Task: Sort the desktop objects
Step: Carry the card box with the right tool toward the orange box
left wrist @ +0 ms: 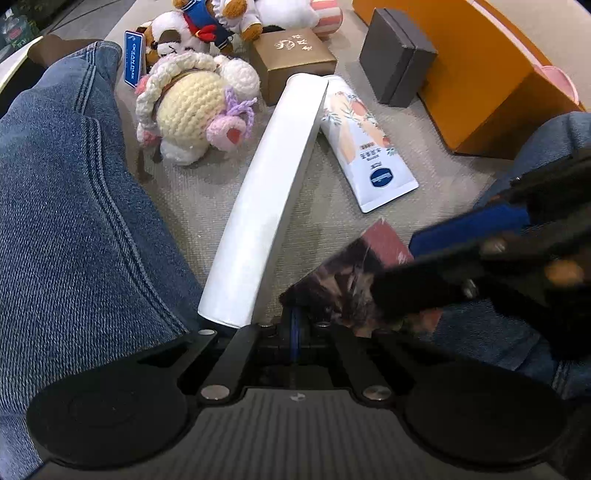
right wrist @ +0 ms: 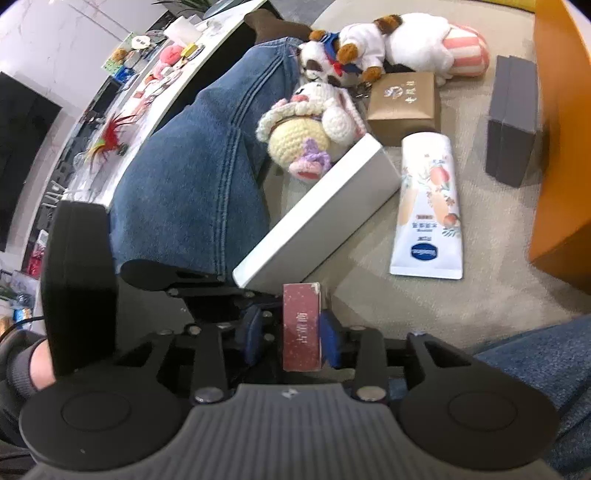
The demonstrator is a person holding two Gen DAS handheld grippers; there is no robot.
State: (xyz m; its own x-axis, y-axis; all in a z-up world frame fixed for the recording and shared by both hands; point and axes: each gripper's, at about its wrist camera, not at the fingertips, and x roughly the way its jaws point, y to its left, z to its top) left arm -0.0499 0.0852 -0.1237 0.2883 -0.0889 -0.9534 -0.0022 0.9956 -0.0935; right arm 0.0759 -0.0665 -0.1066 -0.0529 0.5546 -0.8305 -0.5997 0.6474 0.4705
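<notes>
Left gripper point(left wrist: 295, 325): jaws pressing together, empty.
Blue tag point(left wrist: 133, 59): reading "OCEAN PARK", hanging beside the plush toys point(left wrist: 192, 29).
Red box point(right wrist: 301, 326): showing gold lettering, standing between the right gripper's point(right wrist: 291, 332) parted pads.
Tube point(right wrist: 428, 206): lying on the carpet, logo illegible.
</notes>
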